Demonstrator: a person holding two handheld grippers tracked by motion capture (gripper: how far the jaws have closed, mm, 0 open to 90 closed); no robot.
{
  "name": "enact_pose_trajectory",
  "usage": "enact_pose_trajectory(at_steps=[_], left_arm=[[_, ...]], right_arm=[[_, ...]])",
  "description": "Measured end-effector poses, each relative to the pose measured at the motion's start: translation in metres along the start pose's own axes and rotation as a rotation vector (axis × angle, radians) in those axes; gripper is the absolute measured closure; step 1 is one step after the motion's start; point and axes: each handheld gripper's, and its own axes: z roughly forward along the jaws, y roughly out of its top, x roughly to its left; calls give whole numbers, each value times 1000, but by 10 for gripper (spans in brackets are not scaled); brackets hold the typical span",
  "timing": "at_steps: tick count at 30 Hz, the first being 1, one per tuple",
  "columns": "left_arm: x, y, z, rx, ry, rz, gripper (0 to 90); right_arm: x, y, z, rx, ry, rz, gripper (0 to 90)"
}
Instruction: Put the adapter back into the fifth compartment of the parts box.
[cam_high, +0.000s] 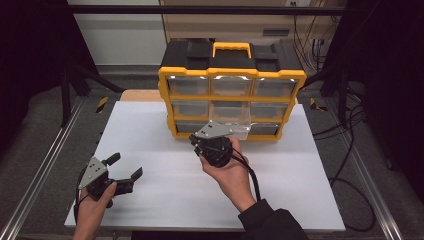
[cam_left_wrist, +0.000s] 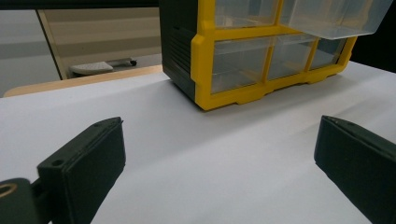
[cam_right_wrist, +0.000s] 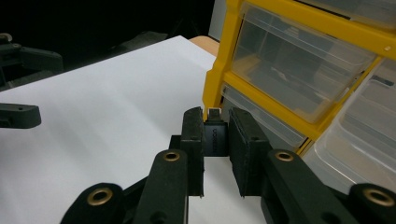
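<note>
A yellow-and-black drawer organizer stands at the back of the white table. Its middle clear drawer is pulled out; the left gripper view shows it jutting from the cabinet. My right gripper hovers just in front of the bottom row. In the right gripper view it is shut on a small black plug-like piece with a silvery tip, near the cabinet's yellow corner. My left gripper is open at the front left, jaws wide apart with nothing between them.
Metal rails run along both sides of the table, and cables lie on the floor to the right. A wooden board edge shows behind the white top. White surface lies bare between the two grippers.
</note>
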Motion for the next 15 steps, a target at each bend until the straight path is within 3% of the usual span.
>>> enact_pose_trajectory(at_steps=[15], left_arm=[[0, 0, 0, 3, 2, 0, 16]], right_arm=[[-4, 5, -6, -31, 9, 18, 764]])
